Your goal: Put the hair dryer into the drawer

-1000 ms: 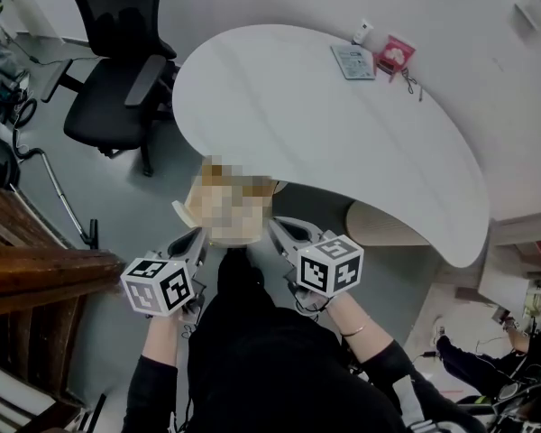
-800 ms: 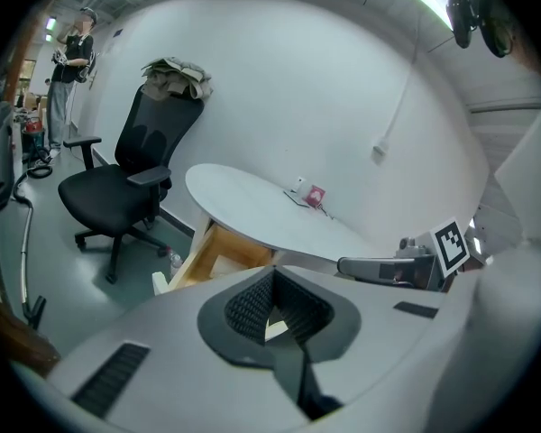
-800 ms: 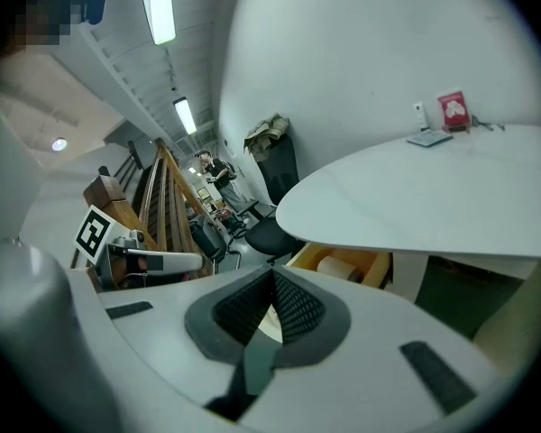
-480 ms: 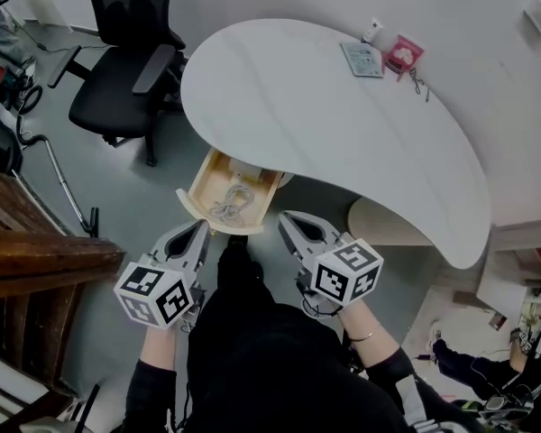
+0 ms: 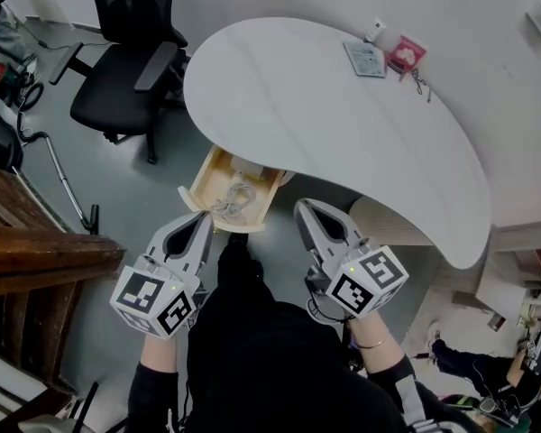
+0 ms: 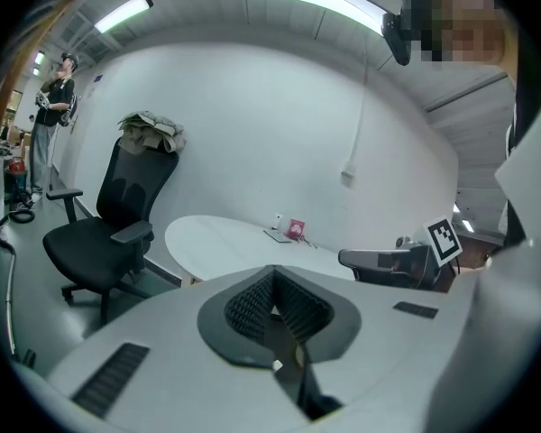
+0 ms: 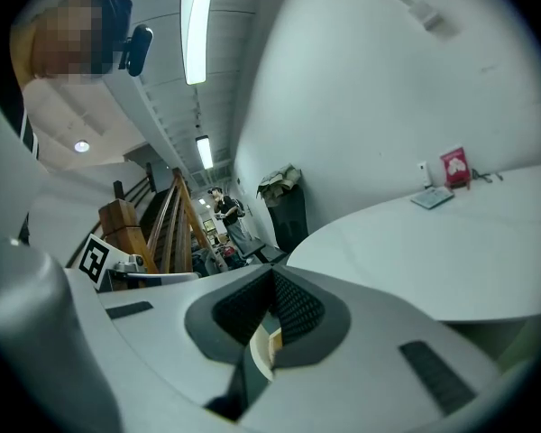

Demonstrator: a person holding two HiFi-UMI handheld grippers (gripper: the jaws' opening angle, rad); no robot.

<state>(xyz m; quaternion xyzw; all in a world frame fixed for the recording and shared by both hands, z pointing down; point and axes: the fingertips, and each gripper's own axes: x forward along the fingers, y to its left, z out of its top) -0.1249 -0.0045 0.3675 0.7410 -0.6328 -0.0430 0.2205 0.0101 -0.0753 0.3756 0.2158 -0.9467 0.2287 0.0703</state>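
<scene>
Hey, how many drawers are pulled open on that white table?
1. The wooden drawer sticks out from under the white table's near edge, just ahead of the left gripper. Closed ones could be hidden under the top.

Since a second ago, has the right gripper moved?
Yes. In the head view the right gripper has drawn right, away from the front corner of the drawer, and looks larger, so it has risen toward the camera.

The open wooden drawer (image 5: 209, 174) runs partly under the white curved bench (image 5: 325, 115), its pale tangled contents (image 5: 237, 200) too small to identify.
</scene>
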